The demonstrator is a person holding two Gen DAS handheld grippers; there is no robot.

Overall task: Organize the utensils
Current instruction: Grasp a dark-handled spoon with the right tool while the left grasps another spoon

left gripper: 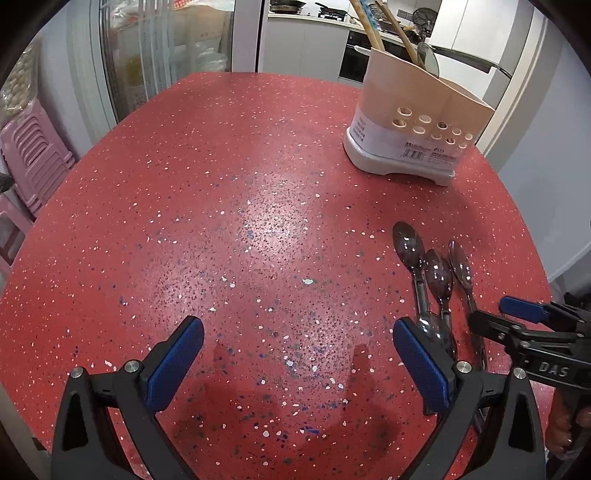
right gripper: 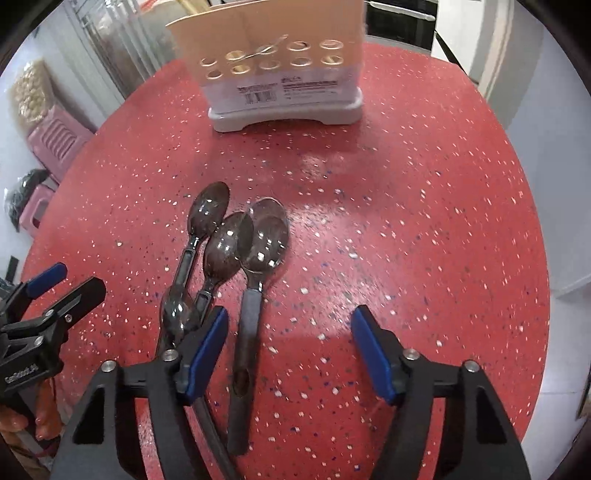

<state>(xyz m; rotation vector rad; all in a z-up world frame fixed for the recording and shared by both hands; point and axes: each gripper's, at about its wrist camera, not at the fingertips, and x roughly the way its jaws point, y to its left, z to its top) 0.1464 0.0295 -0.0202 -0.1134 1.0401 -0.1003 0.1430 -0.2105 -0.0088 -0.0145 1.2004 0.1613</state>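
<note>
Several metal spoons point(right gripper: 225, 254) lie side by side on the red speckled table point(right gripper: 406, 221), bowls pointing away; they also show in the left wrist view point(left gripper: 436, 273). A beige utensil holder point(right gripper: 280, 66) with round holes and a grey base stands at the far side, and in the left wrist view point(left gripper: 413, 122) it holds wooden utensils. My right gripper point(right gripper: 288, 343) is open, low over the spoon handles, with the rightmost spoon's handle point(right gripper: 247, 332) between its fingers. My left gripper point(left gripper: 295, 358) is open and empty over bare table, left of the spoons.
Pink plastic stools point(left gripper: 33, 155) stand off the table's left edge. A glass door point(left gripper: 162, 55) and a kitchen counter point(left gripper: 314, 22) are behind. The right gripper shows in the left wrist view point(left gripper: 517, 317), and the left gripper in the right wrist view point(right gripper: 55, 291).
</note>
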